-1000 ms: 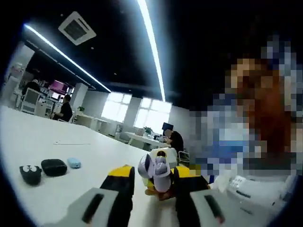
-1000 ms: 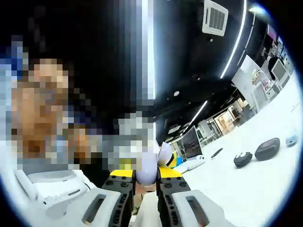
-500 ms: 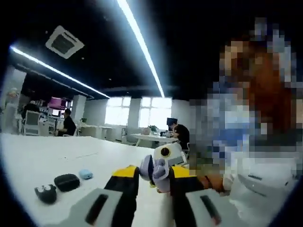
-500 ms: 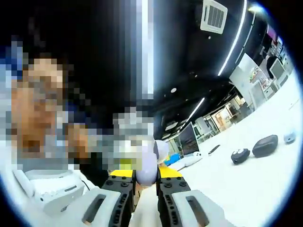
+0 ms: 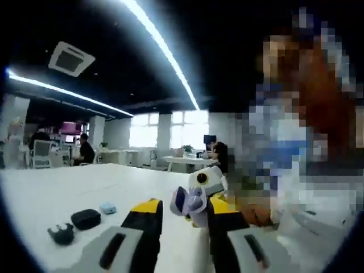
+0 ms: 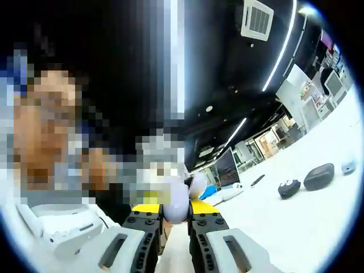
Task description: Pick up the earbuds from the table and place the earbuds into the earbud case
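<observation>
Above a long white table (image 5: 74, 187) in an open-plan office, you hold both grippers raised and facing each other, well away from the work. In the left gripper view, your left gripper (image 5: 181, 211) shows its yellow-tipped jaws standing partly open with nothing clearly between them; just past the tips sits a pale lavender object (image 5: 187, 200), and whether it is pinched or merely in front is not clear. In the right gripper view, your right gripper (image 6: 175, 211) has its jaws drawn close on either side of a similar lavender object (image 6: 176, 206), apparently clamped on it.

The things you want lie on the table, well apart from both grippers: a dark oval earbud case (image 5: 86, 219) (image 6: 318, 176), closed as far as can be told, a small black round piece with pale spots (image 5: 61, 234) (image 6: 289, 189) just beside it that may hold the earbuds, and a small light-blue item (image 5: 107, 208) (image 6: 347, 165) on the case's other side.

The risk from here is plain: the earbuds are small and dark, and a fast descent could knock them or push the case away. If a gripper is already occupied, it cannot grasp an earbud until freed.
</observation>
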`<state>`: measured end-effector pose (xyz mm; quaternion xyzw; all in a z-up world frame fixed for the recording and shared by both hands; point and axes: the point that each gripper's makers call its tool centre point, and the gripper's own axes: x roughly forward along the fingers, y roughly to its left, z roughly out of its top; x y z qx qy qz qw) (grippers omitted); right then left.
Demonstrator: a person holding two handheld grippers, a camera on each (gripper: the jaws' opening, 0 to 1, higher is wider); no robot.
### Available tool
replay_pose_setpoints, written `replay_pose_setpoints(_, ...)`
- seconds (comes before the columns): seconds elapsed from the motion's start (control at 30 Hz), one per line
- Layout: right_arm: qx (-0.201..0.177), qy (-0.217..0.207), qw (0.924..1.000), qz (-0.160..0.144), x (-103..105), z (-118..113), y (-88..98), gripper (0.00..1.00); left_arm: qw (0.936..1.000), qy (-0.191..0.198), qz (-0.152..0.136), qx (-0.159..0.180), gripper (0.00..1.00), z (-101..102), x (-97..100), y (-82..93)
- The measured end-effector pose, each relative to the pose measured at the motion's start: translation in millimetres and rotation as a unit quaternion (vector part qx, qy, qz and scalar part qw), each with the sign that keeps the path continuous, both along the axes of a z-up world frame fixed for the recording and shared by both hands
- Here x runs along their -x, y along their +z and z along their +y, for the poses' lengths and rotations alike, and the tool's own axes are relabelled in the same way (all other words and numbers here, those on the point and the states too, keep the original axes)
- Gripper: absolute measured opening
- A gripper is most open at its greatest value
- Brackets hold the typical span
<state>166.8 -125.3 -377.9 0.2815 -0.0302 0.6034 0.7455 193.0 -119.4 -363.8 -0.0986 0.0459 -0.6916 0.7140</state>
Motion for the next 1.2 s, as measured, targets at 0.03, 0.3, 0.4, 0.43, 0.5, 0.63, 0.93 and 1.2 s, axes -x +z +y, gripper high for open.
replay_pose_setpoints(0.03, 0.000, 0.001, 1.0000, -0.001, 0, 0, 0.3, 0.16, 0.9998, -0.008, 0.017, 0.003, 0.32, -1, 0.9, -1.3)
replay_pose_setpoints(0.3, 0.003, -0.002, 1.0000, 0.002, -3, 1, -2.1, 0.16, 0.9998, 0.004, -0.020, 0.002, 0.28, -4, 1.6, -3.6)
replay_pose_setpoints(0.4, 0.009, -0.007, 0.9999, 0.009, -7, 1, -5.5, 0.16, 0.9956, 0.023, -0.089, -0.015, 0.26, -3, 1.4, -2.5)
replay_pose_setpoints(0.43, 0.011, -0.009, 0.9998, 0.011, -8, 1, -6.5, 0.16, 0.9925, 0.031, -0.116, -0.022, 0.25, -3, 1.4, -2.1)
replay_pose_setpoints(0.5, 0.013, -0.012, 0.9997, 0.014, -10, 2, -7.8, 0.16, 0.9840, 0.041, -0.171, -0.031, 0.19, -3, 4.9, 0.5)
replay_pose_setpoints(0.63, 0.009, -0.010, 0.9997, 0.019, -10, 2, -6.4, 0.16, 0.9703, 0.049, -0.232, -0.049, 0.15, -8, 14.3, -1.0)
replay_pose_setpoints(0.93, 0.006, -0.015, 0.9997, 0.017, -13, 4, -4.3, 0.16, 0.9905, 0.047, -0.126, -0.027, 0.18, -9, 3.4, -1.4)
replay_pose_setpoints(1.2, -0.010, -0.020, 0.9997, 0.007, -13, 1, 2.0, 0.16, 0.9944, -0.008, 0.093, 0.048, 0.31, -5, 3.3, -11.3)
